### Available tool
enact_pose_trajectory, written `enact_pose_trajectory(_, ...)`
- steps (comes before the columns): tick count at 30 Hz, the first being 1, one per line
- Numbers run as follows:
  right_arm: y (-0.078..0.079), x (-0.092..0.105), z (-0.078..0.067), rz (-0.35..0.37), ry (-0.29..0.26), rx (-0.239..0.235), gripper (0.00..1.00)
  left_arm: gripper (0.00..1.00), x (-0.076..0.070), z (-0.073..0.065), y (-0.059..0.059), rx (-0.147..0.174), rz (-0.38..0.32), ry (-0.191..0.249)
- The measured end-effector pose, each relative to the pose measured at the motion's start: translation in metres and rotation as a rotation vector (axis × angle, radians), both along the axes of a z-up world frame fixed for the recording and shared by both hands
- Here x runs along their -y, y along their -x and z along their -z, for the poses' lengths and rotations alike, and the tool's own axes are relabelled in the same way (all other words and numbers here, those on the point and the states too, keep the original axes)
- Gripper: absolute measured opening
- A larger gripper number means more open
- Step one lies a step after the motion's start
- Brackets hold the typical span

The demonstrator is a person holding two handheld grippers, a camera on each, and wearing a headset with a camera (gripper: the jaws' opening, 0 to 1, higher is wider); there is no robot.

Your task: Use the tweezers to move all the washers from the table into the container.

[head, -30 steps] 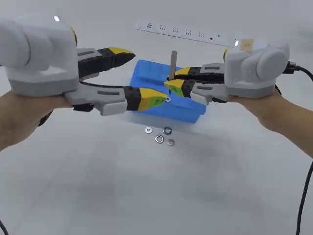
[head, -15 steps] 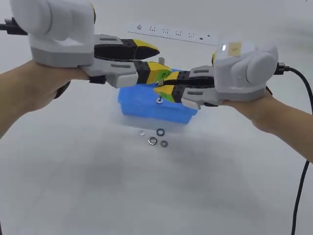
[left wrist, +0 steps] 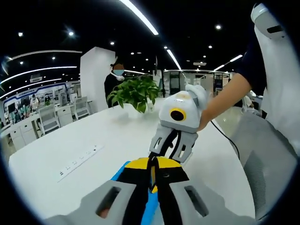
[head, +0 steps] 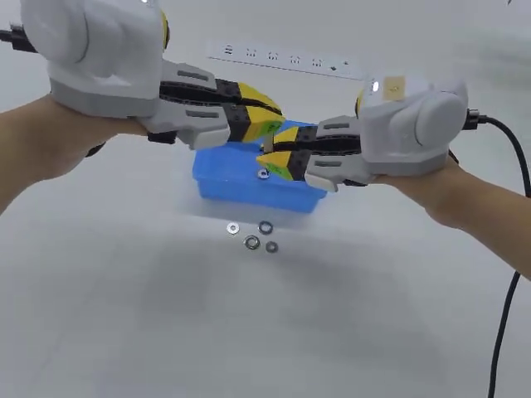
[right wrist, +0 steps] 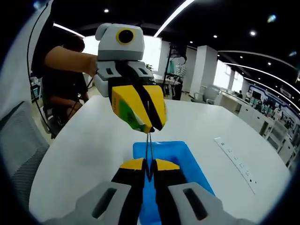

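Right now the washers (head: 251, 242) lie in a small cluster of four on the white worktop (head: 124, 298), just below centre in the head view and just in front of the blue container (head: 241, 186). A single washer (head: 263, 173) shows higher up, over the container and directly under the tips of your right gripper (head: 267, 155). You cannot tell from these views whether it hangs from the tweezers or lies inside the box.

The tweezers (right wrist: 148, 150) appear in the right gripper view as a thin pair of prongs running up the middle of the frame, over the container's blue floor. Their lower end sits between the right gripper's jaws, which are closed on them. Their upper end meets the tips of your left gripper (head: 278, 116), whose jaws are also pressed together on them.

In the head view the two grippers face each other, tips nearly touching, above the container. The left one comes in from the upper left and the right one from the right. A black cable (head: 514, 249) trails down the right edge. A white power strip (head: 278, 58) lies on the worktop beyond the container, near the top. In the left gripper view a leafy plant (left wrist: 136, 93) stands at the far end of the worktop, with a person (left wrist: 115, 82) behind it.
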State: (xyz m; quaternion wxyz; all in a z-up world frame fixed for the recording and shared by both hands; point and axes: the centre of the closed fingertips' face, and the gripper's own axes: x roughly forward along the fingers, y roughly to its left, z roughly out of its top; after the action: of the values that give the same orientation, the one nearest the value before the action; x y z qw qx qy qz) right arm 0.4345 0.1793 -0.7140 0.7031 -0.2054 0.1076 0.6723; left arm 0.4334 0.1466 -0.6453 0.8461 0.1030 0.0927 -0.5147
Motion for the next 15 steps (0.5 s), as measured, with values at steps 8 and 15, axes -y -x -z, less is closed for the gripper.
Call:
enact_pose_trajectory(8,-0.0014,-0.0009,-0.0034,0.014,0.011,0.041,0.1,0.04,0.0007,-0.0011,-0.002,0.059,0.006,-0.055)
enact_pose_trajectory(15,-0.0007,-0.0023,-0.0058,0.046,0.022,0.032,0.12,0.04,-0.0011,-0.0029,-0.002,0.079,0.009,-0.079)
